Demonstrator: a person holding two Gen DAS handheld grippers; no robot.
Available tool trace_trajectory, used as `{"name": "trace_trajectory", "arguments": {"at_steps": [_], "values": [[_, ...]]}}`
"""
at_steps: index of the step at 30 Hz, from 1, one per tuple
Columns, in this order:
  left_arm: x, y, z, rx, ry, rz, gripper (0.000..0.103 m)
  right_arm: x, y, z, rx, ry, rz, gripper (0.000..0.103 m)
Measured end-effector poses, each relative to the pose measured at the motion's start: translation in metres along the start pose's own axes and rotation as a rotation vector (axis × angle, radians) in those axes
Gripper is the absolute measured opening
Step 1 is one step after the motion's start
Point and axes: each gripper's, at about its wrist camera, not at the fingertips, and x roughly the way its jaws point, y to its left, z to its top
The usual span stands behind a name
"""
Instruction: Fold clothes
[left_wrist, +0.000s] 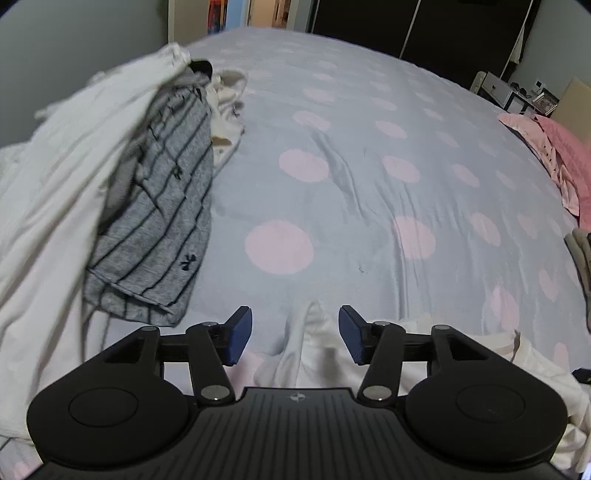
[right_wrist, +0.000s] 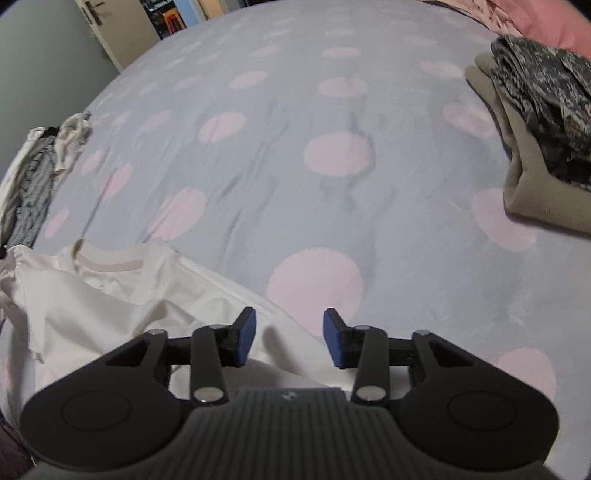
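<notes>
Blue-padded fingers (left_wrist: 242, 338) of the left gripper (left_wrist: 295, 334) stand apart, pressing on nothing, with a raised ridge of the white cotton garment (left_wrist: 314, 347) lying loose between them. Likewise parted and empty, the right gripper (right_wrist: 289, 338) hangs over the same white cloth's edge, its left pad (right_wrist: 246, 338) above the fabric and its right pad above bare bedding. Both point down at a pale blue bedspread with pink polka dots (left_wrist: 332, 129), the working surface.

Judged from the layout, the job is partly done: beyond and to the right of the right gripper sits a stack of folded clothes, a dark patterned piece on an olive one (right_wrist: 535, 147). Left to do, beyond and to the left of the left gripper, is an unsorted heap of white garments (left_wrist: 55, 184) topped by a grey striped sports top (left_wrist: 166, 206). Rumpled pink fabric (left_wrist: 554, 155) lies far to that gripper's right (bedding or laundry, hard to tell).

No basket, drawer or other container is in view; everything rests directly on the bed. The white garment under the fingers looks spread out but not yet folded.
</notes>
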Motion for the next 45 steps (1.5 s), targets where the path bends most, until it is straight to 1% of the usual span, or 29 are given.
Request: {"name": "trace_trajectory", "arguments": {"at_steps": [4, 6, 7, 8, 9, 10, 11, 12, 13, 15, 17, 19, 21, 23, 28, 31, 34, 37, 40, 41, 45], "values": [[0.026, 0.007, 0.007, -0.041, 0.043, -0.002, 0.051, 0.011, -0.006, -0.004, 0.027, 0.022, -0.016, 0.047], [0.039, 0.012, 0.008, -0.080, 0.067, -0.048, 0.049, 0.016, -0.010, -0.007, 0.050, 0.038, 0.008, 0.047], [0.044, 0.014, 0.006, -0.099, 0.081, -0.093, 0.046, 0.017, -0.010, -0.008, 0.055, 0.040, 0.017, 0.047], [0.047, 0.015, 0.004, -0.109, 0.089, -0.116, 0.044, 0.018, -0.010, -0.010, 0.058, 0.042, 0.026, 0.047], [0.049, 0.013, 0.003, -0.102, 0.098, -0.124, 0.037, 0.018, -0.008, -0.010, 0.050, 0.039, 0.028, 0.047], [0.051, 0.011, 0.001, -0.094, 0.108, -0.133, 0.023, 0.019, -0.007, -0.011, 0.042, 0.037, 0.029, 0.045], [0.051, 0.006, 0.000, -0.061, 0.113, -0.126, 0.018, 0.019, -0.005, -0.012, 0.035, 0.035, 0.030, 0.034], [0.050, 0.001, -0.001, -0.027, 0.118, -0.119, 0.008, 0.020, -0.004, -0.012, 0.031, 0.033, 0.033, 0.013], [0.047, -0.002, -0.002, -0.008, 0.104, -0.110, 0.006, 0.019, -0.003, -0.013, 0.028, 0.032, 0.031, 0.005], [0.037, -0.005, -0.002, 0.000, 0.065, -0.103, 0.004, 0.018, -0.001, -0.013, 0.020, 0.028, 0.028, 0.003], [0.020, -0.006, 0.000, -0.013, 0.000, -0.106, 0.004, 0.008, 0.001, -0.011, 0.008, -0.009, 0.015, 0.002], [0.002, -0.007, 0.003, -0.026, -0.065, -0.109, 0.004, -0.006, 0.005, -0.008, 0.009, -0.082, 0.007, 0.002], [-0.021, -0.013, 0.005, -0.020, -0.144, -0.113, 0.004, -0.027, 0.012, -0.003, 0.012, -0.176, -0.003, 0.002], [-0.048, -0.019, 0.007, -0.005, -0.221, -0.116, 0.004, -0.055, 0.020, 0.001, 0.002, -0.285, -0.031, 0.001], [-0.113, -0.031, 0.024, 0.005, -0.355, -0.155, 0.004, -0.136, 0.041, 0.008, 0.008, -0.534, -0.104, 0.001], [-0.154, -0.035, 0.030, 0.011, -0.434, -0.184, 0.004, -0.189, 0.063, 0.012, -0.024, -0.663, -0.137, 0.001], [-0.199, -0.042, 0.037, 0.013, -0.506, -0.225, 0.004, -0.246, 0.091, 0.015, -0.107, -0.773, -0.197, 0.001], [-0.246, -0.050, 0.041, 0.043, -0.592, -0.249, 0.004, -0.304, 0.115, 0.014, -0.162, -0.878, -0.243, 0.001], [-0.298, -0.059, 0.040, 0.068, -0.678, -0.240, 0.004, -0.356, 0.138, 0.007, -0.205, -0.983, -0.294, 0.001], [-0.314, -0.061, 0.039, 0.073, -0.703, -0.236, 0.004, -0.371, 0.145, 0.003, -0.215, -1.014, -0.305, 0.001], [-0.379, -0.060, 0.021, 0.057, -0.836, -0.284, 0.004, -0.428, 0.171, -0.021, -0.221, -1.127, -0.330, 0.001]]}}
